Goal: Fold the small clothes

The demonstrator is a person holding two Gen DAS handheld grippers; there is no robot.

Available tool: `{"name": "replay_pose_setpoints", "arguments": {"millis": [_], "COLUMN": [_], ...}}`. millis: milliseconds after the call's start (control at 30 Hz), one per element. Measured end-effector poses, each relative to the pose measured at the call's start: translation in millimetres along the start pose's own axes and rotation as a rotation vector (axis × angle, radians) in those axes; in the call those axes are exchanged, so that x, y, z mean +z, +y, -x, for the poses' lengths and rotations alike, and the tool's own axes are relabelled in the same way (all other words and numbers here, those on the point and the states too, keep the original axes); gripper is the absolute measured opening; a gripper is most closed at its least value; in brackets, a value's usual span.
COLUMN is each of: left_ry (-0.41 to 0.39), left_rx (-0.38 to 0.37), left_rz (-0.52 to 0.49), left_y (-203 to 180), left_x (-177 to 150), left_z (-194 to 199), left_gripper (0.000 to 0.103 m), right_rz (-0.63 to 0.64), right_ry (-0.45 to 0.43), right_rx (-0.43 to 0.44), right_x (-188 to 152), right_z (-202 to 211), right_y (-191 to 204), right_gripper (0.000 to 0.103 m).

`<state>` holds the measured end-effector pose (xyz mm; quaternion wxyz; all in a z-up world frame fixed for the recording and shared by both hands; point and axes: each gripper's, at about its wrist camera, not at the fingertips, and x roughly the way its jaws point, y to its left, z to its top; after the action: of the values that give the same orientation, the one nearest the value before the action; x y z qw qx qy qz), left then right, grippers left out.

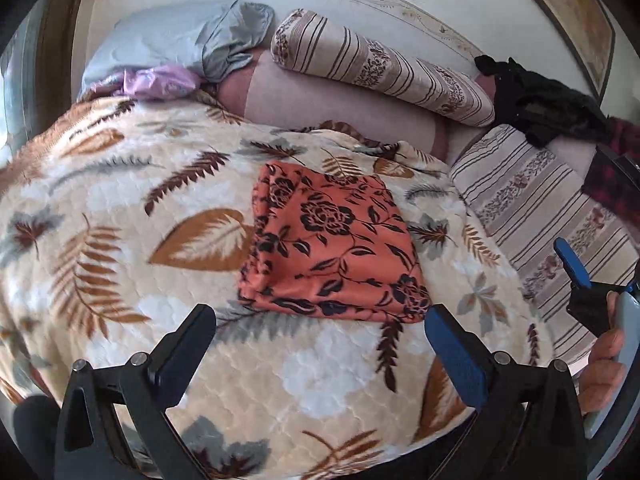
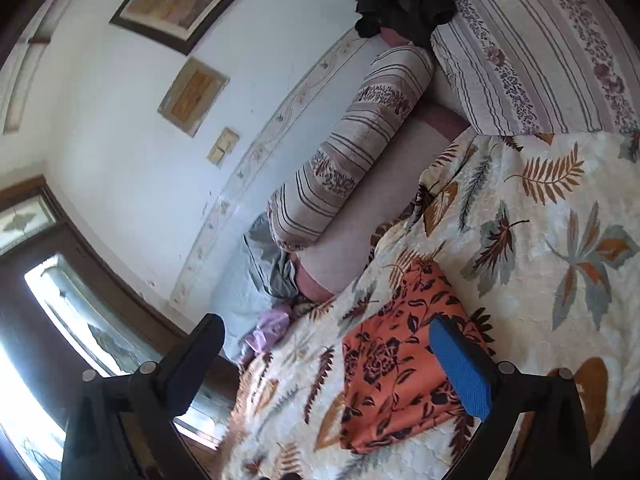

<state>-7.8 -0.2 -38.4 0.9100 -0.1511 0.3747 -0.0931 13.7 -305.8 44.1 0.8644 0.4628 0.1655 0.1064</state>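
Open left tool (image 1: 320, 334), folded garment (image 1: 332, 244) lengthwise ahead

Black garment (image 1: 548, 108), perhaps a top, edge-cropped in right wrist view

Daylight fills both views, soft and even, with few hard shadows on the leaf-print blanket (image 1: 120, 200). In the right wrist view a window (image 2: 60, 320) at lower left burns out to white glare. Both pictures bend strongly at the fisheye rim, where the corners go black. Slight motion blur softens the blanket's pattern, most at the lower edges of each view.
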Motion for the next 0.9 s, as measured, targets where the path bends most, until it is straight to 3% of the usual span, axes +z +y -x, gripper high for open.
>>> {"name": "replay_pose_setpoints", "arguments": {"millis": [67, 167, 267, 333, 400, 467, 600, 900], "left_ry": [-0.006, -0.014, -0.011, -0.008, 0.011, 0.014, 0.018, -0.002], "left_rx": [-0.008, 0.039, 0.151, 0.206, 0.255, 0.271, 0.316, 0.309], "left_rz": [0.027, -0.037, -0.121, -0.157, -0.176, -0.178, -0.238, -0.201], "left_y": [-1.4, -11.4, -16.7, -15.6, -14.3, -13.2, -19.8, -10.7], "left_x": [-4.3, -7.2, -9.1, -8.1, -7.0, -7.2, -10.4, -3.3], "left_z": [-1.5, -3.3, -8.0, -11.4, -16.2, -17.8, -19.1, -11.6], "left_gripper": [0.103, 0.103, 0.103, 0.103, 0.103, 0.103, 0.103, 0.103], "right_rz": [0.000, 0.001, 0.171, 0.398, 0.595, 0.699, 0.667, 0.687], "right_ry": [-0.017, -0.019, 0.003, 0.076, 0.233, 0.367, 0.401, 0.307], "right_rx": [0.034, 0.031, -0.064, -0.167, -0.282, -0.358, -0.415, -0.491], "right_x": [5.5, 4.3, -5.1, -23.2, -54.8, -84.9, -104.3, -69.0], "right_z": [1.9, 2.5, -0.2, -11.6, -31.2, -43.9, -38.2, -32.8], "right_y": [6.0, 10.9, 26.6, 39.7, 37.5, 23.8, -4.1, -1.3], "right_gripper": [0.103, 0.103, 0.103, 0.103, 0.103, 0.103, 0.103, 0.103]}}
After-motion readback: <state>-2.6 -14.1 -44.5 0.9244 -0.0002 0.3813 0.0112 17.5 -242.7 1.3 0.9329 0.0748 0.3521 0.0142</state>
